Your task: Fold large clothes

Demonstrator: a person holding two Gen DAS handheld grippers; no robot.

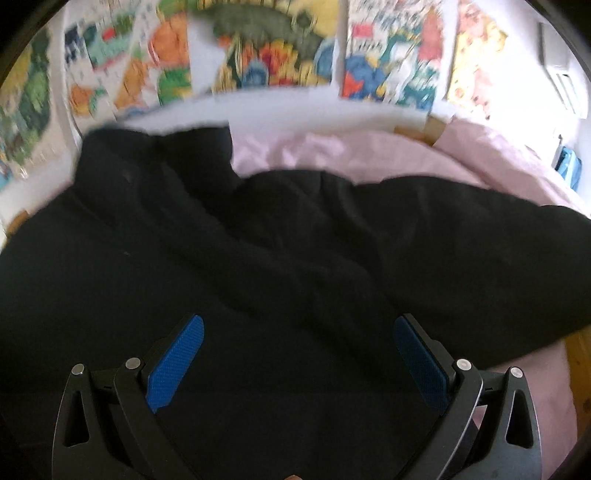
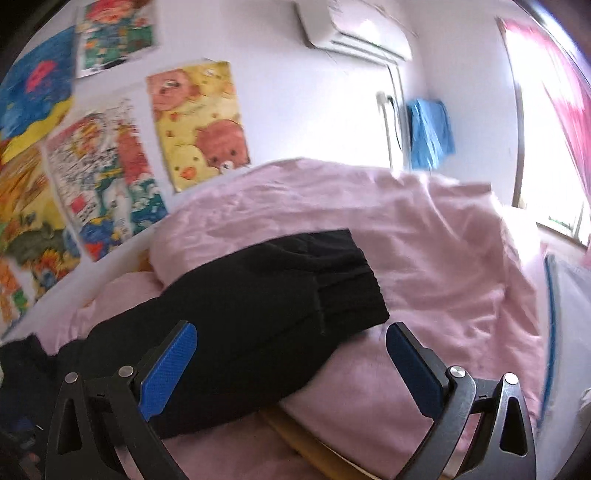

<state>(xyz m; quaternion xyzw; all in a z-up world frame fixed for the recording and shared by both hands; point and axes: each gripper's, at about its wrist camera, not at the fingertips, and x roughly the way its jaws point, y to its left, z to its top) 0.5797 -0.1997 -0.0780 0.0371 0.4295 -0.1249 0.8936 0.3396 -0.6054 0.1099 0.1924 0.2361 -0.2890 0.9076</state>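
A large black garment lies spread and rumpled over a pink-covered bed. In the left wrist view my left gripper hovers over the garment's body, open, with nothing between its blue pads. In the right wrist view a black sleeve with a ribbed cuff stretches across the pink bedding. My right gripper is open, its fingers on either side of the sleeve just behind the cuff. Whether the pads touch the cloth is unclear.
Colourful posters cover the white wall behind the bed. An air conditioner hangs high, a blue cloth beside it, and a bright window at right. A wooden bed edge shows at right.
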